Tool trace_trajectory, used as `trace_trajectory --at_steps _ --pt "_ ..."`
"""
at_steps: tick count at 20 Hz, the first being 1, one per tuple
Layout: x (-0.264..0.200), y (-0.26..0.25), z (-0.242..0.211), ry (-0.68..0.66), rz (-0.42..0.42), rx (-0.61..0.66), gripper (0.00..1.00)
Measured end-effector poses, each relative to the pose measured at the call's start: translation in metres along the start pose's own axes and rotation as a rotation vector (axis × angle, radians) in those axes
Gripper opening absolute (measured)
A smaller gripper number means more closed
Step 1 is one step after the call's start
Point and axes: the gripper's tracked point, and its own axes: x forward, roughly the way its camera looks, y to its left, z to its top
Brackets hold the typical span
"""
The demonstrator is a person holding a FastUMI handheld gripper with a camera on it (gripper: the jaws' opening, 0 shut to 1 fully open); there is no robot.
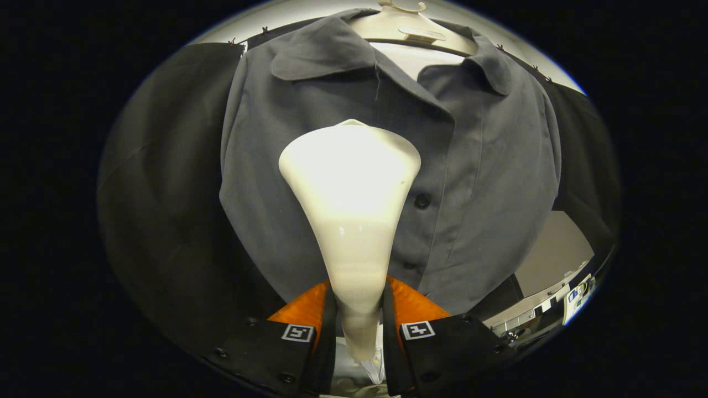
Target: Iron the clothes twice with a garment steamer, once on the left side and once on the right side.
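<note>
One garment steamer (350, 221), one grey shirt (487, 182) and one pale hanger (409, 27) are in view. Two dark buttons show on the shirt's front placket: one (422, 200) at about three o'clock from the steamer's head, touching distance from its edge, and a second (409, 265) lower, at about four o'clock from the steamer's neck.

The gripper (358, 309) has its two fingers closed to a narrow gap, and both press on the slim lower neck of the steamer, one on each side. The steamer runs from between the fingers straight ahead toward twelve o'clock, widening into a broad, rounded cream head that lies over the shirt's chest, just at the side of the button placket. Whether the head actually touches the cloth cannot be told.

The shirt hangs beyond the fingers on the hanger, collar spread open at twelve o'clock, with black cloth behind it on both sides.
</note>
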Motion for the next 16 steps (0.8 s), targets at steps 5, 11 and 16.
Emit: trace_trajectory --at_steps 5,11,16 --pt "0.017 0.005 -0.039 0.066 0.003 0.006 0.44" --pt "0.031 0.000 -0.097 0.168 0.002 -0.003 0.44" --pt "0.050 0.000 -0.144 0.246 0.019 -0.014 0.44"
